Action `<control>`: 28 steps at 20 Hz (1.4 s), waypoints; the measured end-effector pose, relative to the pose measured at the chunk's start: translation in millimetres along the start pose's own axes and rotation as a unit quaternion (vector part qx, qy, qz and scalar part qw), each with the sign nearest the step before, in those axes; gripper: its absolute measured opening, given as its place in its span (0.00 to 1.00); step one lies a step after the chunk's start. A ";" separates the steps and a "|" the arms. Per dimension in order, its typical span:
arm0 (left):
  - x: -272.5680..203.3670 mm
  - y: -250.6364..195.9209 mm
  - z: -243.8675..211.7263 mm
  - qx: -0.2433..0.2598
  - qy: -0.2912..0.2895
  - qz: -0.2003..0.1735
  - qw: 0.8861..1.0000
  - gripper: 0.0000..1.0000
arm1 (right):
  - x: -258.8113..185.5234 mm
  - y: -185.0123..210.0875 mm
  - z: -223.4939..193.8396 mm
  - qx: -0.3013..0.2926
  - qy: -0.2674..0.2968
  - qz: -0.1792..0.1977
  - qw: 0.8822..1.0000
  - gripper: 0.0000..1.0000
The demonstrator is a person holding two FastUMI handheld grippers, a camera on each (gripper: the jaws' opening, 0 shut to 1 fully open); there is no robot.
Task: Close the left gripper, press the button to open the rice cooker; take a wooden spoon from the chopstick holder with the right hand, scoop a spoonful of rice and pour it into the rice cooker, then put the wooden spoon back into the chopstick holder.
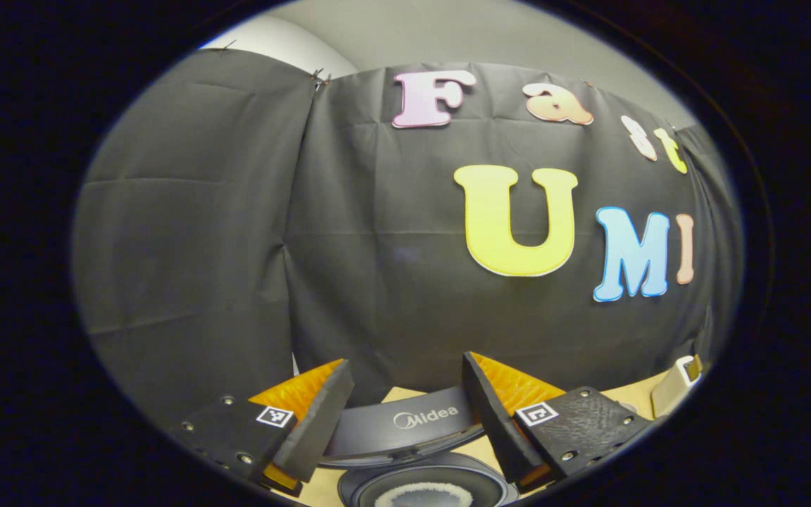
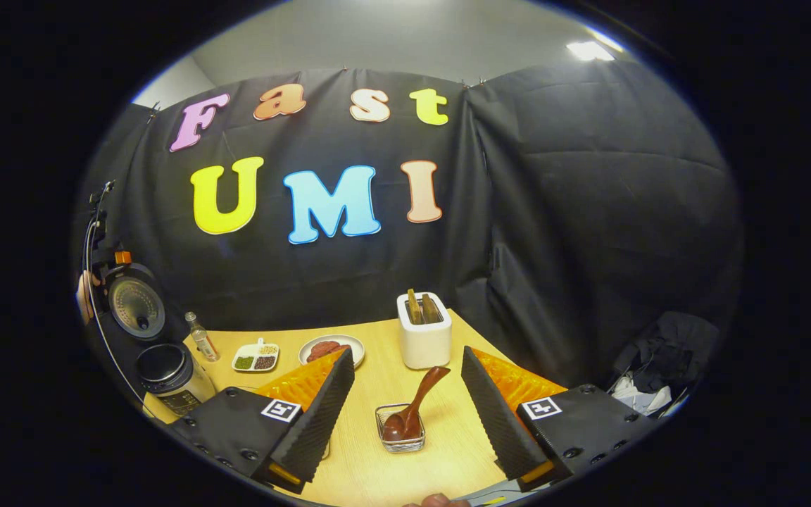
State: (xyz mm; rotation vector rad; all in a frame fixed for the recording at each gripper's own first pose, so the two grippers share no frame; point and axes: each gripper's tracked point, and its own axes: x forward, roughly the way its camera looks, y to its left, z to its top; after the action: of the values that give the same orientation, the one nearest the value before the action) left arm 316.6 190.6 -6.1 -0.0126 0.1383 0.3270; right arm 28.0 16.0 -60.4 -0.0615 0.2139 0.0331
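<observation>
The rice cooker (image 2: 166,377) stands at the table's left edge with its lid (image 2: 136,306) raised. My left gripper (image 1: 405,362) hovers open above it, with the lid's front band (image 1: 425,419) and a round dark part (image 1: 426,489) below its fingers. It also shows beside the lid, held by a hand (image 2: 84,296). The wooden spoon (image 2: 412,408) leans with its bowl in a small clear square dish (image 2: 400,440), handle pointing at the white chopstick holder (image 2: 423,338). My right gripper (image 2: 407,359) is open, its fingers either side of the spoon and short of it, touching nothing.
On the wooden table (image 2: 448,451) behind the dish are a plate of reddish food (image 2: 331,348), a divided dish of beans (image 2: 256,357) and a small bottle (image 2: 201,336). Dark clothing (image 2: 666,345) is piled off the table's right edge.
</observation>
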 end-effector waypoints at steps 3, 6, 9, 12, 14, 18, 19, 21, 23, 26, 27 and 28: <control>-25.5 -10.9 -11.2 -0.002 0.008 -0.002 1.000 0.99 | 10.3 13.0 -8.5 -0.003 0.009 0.023 1.000 0.98; -56.8 -25.4 -32.0 -0.005 0.024 0.000 1.000 0.99 | 23.3 23.4 -19.2 0.006 0.024 0.055 0.998 0.98; -87.4 -37.6 -63.4 -0.022 0.058 0.007 0.998 0.98 | 35.3 20.5 -19.7 0.002 0.024 0.077 0.997 0.98; -113.6 -52.1 -103.1 -0.023 0.092 0.010 0.995 0.98 | 48.2 21.2 -25.8 0.009 0.035 0.099 0.994 0.98; -124.7 -57.5 -125.6 -0.030 0.113 0.014 0.993 0.99 | 54.5 21.0 -29.6 0.011 0.044 0.111 0.993 0.98; -135.5 -65.5 -168.6 -0.027 0.157 0.021 0.987 0.99 | 58.6 11.1 -32.9 0.011 0.049 0.119 0.992 0.98; -137.8 -66.3 -175.6 -0.027 0.165 0.024 0.986 0.99 | 59.7 7.6 -36.4 0.011 0.054 0.119 0.991 0.98; -145.2 -65.8 -193.2 -0.022 0.182 0.032 0.983 0.99 | 59.3 1.8 -42.3 0.016 0.064 0.119 0.991 0.98; -151.7 -68.6 -209.5 -0.010 0.200 0.036 0.979 0.99 | 57.9 -7.1 -48.0 0.022 0.071 0.114 0.991 0.98; -151.9 -73.1 -235.3 -0.001 0.224 0.039 0.974 0.99 | 55.4 -21.5 -55.7 0.023 0.078 0.105 0.991 0.98; -152.4 -73.4 -243.3 0.004 0.232 0.039 0.972 0.99 | 54.4 -24.6 -59.1 0.024 0.082 0.102 0.991 0.98; -154.4 -73.0 -248.8 0.008 0.240 0.040 0.970 0.99 | 53.0 -26.5 -61.5 0.028 0.086 0.101 0.991 0.98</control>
State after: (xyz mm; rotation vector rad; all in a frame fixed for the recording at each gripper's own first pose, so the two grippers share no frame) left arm 162.1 63.6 -232.0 -0.0715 0.6232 0.3997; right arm 67.8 -13.0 -130.2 0.0130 0.3931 0.2252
